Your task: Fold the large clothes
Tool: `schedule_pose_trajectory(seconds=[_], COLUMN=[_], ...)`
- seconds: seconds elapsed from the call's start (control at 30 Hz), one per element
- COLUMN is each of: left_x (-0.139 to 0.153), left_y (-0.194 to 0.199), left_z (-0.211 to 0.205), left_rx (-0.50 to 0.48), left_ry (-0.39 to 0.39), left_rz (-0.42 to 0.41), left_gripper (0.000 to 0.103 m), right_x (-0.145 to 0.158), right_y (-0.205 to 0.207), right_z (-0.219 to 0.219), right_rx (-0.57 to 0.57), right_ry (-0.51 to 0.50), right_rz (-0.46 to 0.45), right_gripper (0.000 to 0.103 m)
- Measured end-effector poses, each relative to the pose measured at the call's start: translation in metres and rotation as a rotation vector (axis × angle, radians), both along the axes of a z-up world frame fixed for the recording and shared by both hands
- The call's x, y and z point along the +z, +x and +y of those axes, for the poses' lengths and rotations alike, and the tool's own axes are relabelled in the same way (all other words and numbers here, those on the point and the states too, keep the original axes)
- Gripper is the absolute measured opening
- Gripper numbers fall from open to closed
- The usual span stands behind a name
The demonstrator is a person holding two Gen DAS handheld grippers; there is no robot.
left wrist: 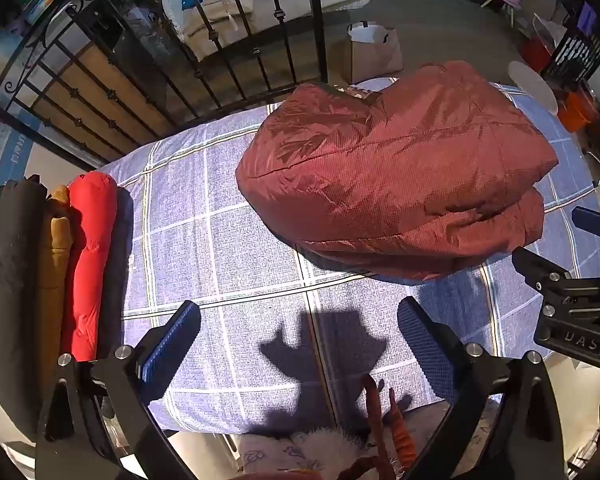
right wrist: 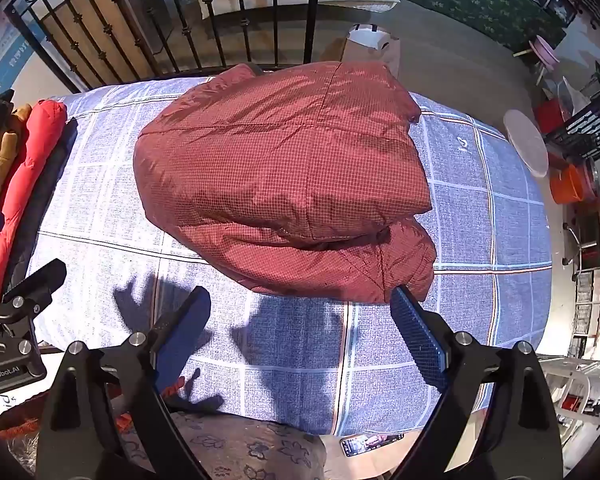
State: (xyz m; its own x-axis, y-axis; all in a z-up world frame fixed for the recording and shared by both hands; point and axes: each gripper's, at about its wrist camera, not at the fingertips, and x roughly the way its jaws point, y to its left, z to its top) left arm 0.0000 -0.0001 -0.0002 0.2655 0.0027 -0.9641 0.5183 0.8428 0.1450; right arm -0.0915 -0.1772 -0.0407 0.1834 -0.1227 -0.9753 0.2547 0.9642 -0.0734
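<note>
Jacket task, near to far: left gripper [left wrist: 298,344] and right gripper [right wrist: 300,334] both hang jaws wide apart over the checked bedsheet [right wrist: 380,360], nothing between the pads. Folded maroon jacket [right wrist: 284,184] sits mid-bed just beyond them, right gripper's fingertip at its near edge. Rolled red garment [left wrist: 88,256] lies along the bed's left edge, black iron railing [left wrist: 220,60] behind.

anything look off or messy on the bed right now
Nothing much. The dark red jacket lies folded on the checked sheet, though its lower layer bulges out unevenly at the right front corner. Rolled garments sit lined up at the left edge.
</note>
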Motion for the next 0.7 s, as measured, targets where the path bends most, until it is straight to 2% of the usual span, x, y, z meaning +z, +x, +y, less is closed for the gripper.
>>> schedule_pose_trajectory(seconds=[0.7], left_x=[0.0007], left_y=[0.0012], left_z=[-0.0014], left_rx=[0.002], left_ry=[0.002], left_rz=[-0.002], left_gripper=[0.097], right_x=[0.0002], right_y=[0.0001], right_z=[0.0016], right_rx=[0.004], right_ry=[-0.003], right_rz=[0.002], right_gripper=[0.09])
